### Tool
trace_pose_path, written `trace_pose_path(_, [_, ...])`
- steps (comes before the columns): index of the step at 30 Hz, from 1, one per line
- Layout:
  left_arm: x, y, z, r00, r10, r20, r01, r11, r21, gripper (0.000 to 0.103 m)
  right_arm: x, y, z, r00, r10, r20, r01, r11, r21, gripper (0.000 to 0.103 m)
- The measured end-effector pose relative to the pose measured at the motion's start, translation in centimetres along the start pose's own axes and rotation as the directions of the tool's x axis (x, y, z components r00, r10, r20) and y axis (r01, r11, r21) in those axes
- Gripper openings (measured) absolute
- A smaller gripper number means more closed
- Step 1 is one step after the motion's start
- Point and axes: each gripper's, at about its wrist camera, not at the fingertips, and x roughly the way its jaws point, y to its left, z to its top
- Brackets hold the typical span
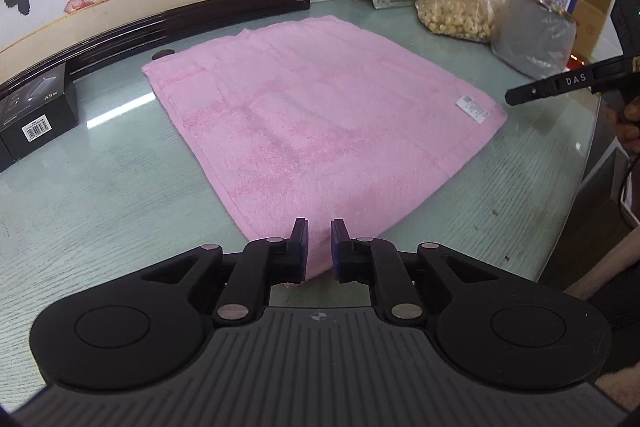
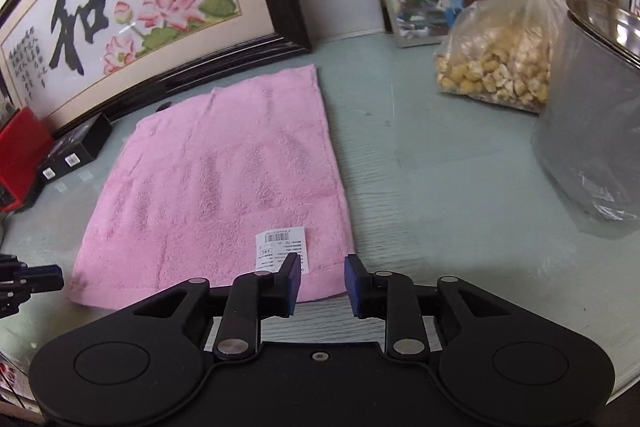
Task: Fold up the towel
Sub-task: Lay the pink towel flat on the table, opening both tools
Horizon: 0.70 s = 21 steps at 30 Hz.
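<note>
Pink towel [image 1: 320, 115] flat on the glass table [image 1: 100, 187], likely soft, light and limp, best pinched at near corners by left tongs [image 1: 320, 247] and right tongs [image 2: 322, 281], both released, fingers apart.

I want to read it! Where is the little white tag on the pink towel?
The white tag lies on the pink towel near its front right corner, just ahead of the right hand-held gripper.

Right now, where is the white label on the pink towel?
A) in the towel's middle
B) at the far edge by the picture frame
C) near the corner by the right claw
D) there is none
C: the white label lies on the pink towel just ahead of the open right claw.
</note>
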Motion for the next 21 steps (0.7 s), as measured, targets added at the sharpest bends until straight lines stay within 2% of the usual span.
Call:
trace_pose_path(4, [-0.1, -0.2, -0.5, 1.000, 0.021, 0.010, -0.021, 1.000, -0.011, 0.020, 1.1, 0.4, -0.5, 1.000, -0.004, 0.012, 0.004, 1.000, -0.026, 0.027])
trace_pose_path(6, [-0.1, -0.2, -0.6, 0.999, 0.030, 0.016, -0.029, 0.999, -0.017, 0.020, 1.5, 0.4, -0.7, 1.000, -0.010, 0.014, 0.011, 0.999, -0.031, 0.033])
trace_pose_path(10, [0.2, -0.3, -0.7, 0.999, 0.053, 0.012, -0.052, 0.998, -0.038, 0.021, 2.0, 0.9, -1.0, 0.999, -0.033, 0.022, 0.034, 0.996, -0.076, 0.038])
trace_pose_path(16, [0.6, -0.2, -0.8, 0.996, 0.084, 0.013, -0.083, 0.994, -0.077, 0.020, 2.4, 1.1, -1.2, 0.998, -0.051, 0.037, 0.055, 0.992, -0.115, 0.042])
trace_pose_path(21, [1.1, -0.6, -1.0, 0.993, 0.122, 0.004, -0.121, 0.990, -0.074, 0.020, 2.9, 1.3, -1.2, 0.997, -0.058, 0.041, 0.063, 0.989, -0.134, 0.043])
